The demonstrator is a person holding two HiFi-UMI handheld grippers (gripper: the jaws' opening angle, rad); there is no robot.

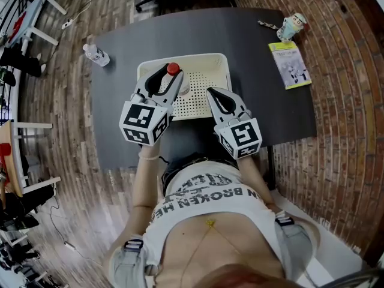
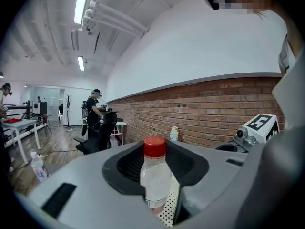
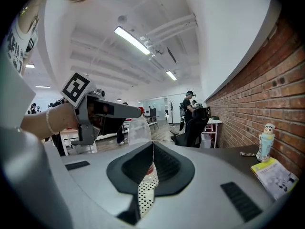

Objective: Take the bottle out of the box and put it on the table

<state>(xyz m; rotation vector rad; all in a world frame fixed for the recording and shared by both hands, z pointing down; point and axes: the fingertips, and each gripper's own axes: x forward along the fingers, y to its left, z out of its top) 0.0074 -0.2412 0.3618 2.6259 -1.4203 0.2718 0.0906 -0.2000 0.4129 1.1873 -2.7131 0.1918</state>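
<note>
A clear bottle [image 1: 177,84] with a red cap stands upright over the white perforated box [image 1: 198,57] on the dark table [image 1: 252,41]. My left gripper [image 1: 164,80] is shut on the bottle; in the left gripper view the bottle [image 2: 155,175] sits between the jaws of that gripper [image 2: 157,168], above the box's dotted floor [image 2: 169,209]. My right gripper [image 1: 218,98] is shut on the box's near right wall, whose thin perforated edge [image 3: 145,194] shows pinched between its jaws. The right gripper view also shows the bottle [image 3: 138,128] and the left gripper [image 3: 109,109].
A second water bottle [image 1: 96,54] lies at the table's far left edge. A yellow booklet [image 1: 289,63] and a small figurine [image 1: 293,24] sit at the far right. A brick wall [image 2: 214,109] runs beside the table; a person [image 2: 93,109] and an office chair [image 2: 97,135] are beyond.
</note>
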